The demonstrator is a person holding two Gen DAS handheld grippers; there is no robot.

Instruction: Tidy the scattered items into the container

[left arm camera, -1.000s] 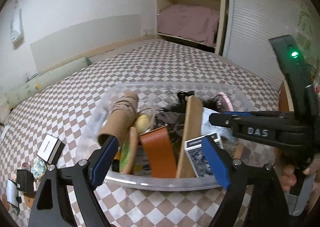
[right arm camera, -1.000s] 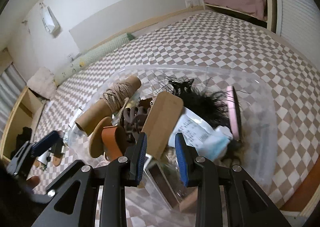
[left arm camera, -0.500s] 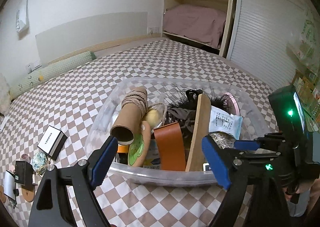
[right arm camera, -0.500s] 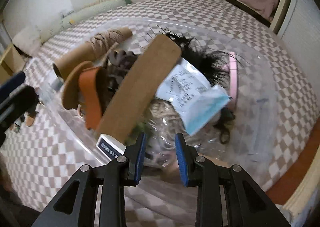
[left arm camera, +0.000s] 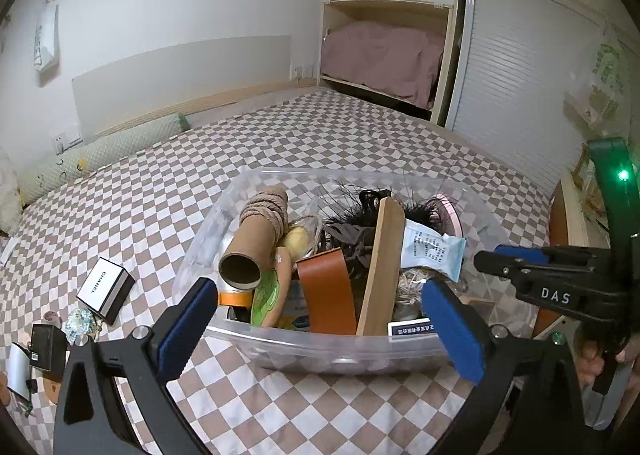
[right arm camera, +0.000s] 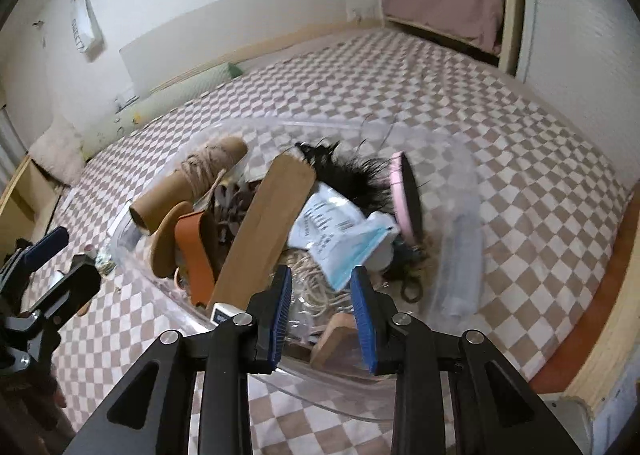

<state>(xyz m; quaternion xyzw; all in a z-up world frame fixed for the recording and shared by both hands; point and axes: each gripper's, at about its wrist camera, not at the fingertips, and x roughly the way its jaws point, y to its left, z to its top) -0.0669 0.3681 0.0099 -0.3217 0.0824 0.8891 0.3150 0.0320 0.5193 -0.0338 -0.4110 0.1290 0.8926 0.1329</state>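
The left gripper (left arm camera: 320,315) is spread wide with nothing in it, the right gripper (right arm camera: 322,311) parted narrowly, also bare. Both hover at the near rim of the clear plastic tub (left arm camera: 320,351), crammed with a cardboard tube wound with twine (left arm camera: 256,243) and a tan wooden board (right arm camera: 268,227). Off left of the left gripper, a white boxed perfume carton (left arm camera: 105,291) lies on the checked bedspread (left arm camera: 320,135).

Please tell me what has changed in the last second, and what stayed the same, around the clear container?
The right gripper dipped close over the clear container, then drew back toward its near rim; its jaws stayed narrowly parted and empty. A small printed box it hovered near now lies inside at the near wall. The left gripper stayed open and empty. The white box on the checkered bed stayed put.
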